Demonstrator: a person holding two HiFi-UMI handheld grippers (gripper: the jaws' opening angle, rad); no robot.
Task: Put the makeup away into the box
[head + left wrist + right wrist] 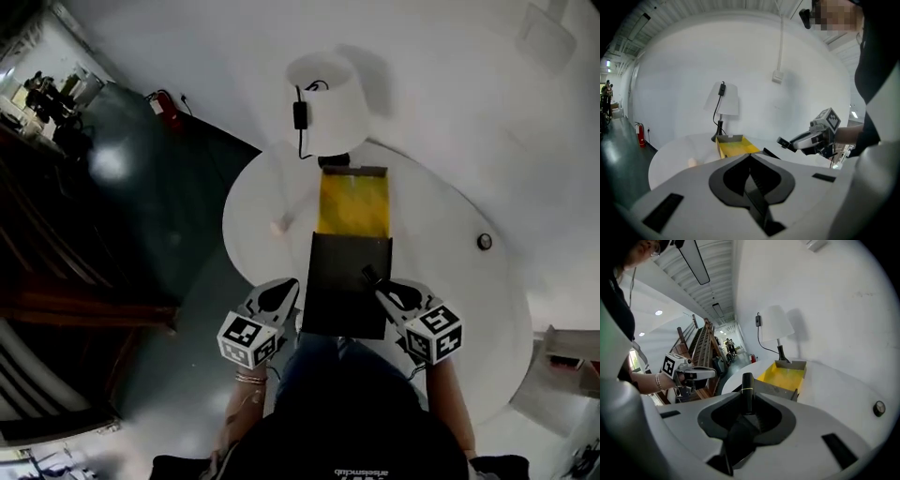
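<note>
The round white table [450,281] carries a white-shaded lamp [326,103] at its far edge. Just in front of the lamp is the open box [353,204], which has a yellow inside and a dark lid [347,286] folded flat toward the person. The left gripper [751,172] hovers at the lid's near left corner, its fingers together on nothing. The right gripper [746,414] is at the lid's near right, and its fingers are clamped on the lower end of a slim makeup tube [747,389]. The tube is in the air over the lid's right edge, short of the yellow compartment. The main risk, as I judge it, is letting go too early. The flat lid lies between the tube and the compartment, so a round tube dropped there could roll off onto the table or beyond it. The hold is only on one end, so a quick swing could make the tube pivot or slide out of the fingers. The tube is dark and glossy, narrow and straight. A thin pale band rings it partway up, and most of its length stands clear of the fingers, pointing toward the box.
</note>
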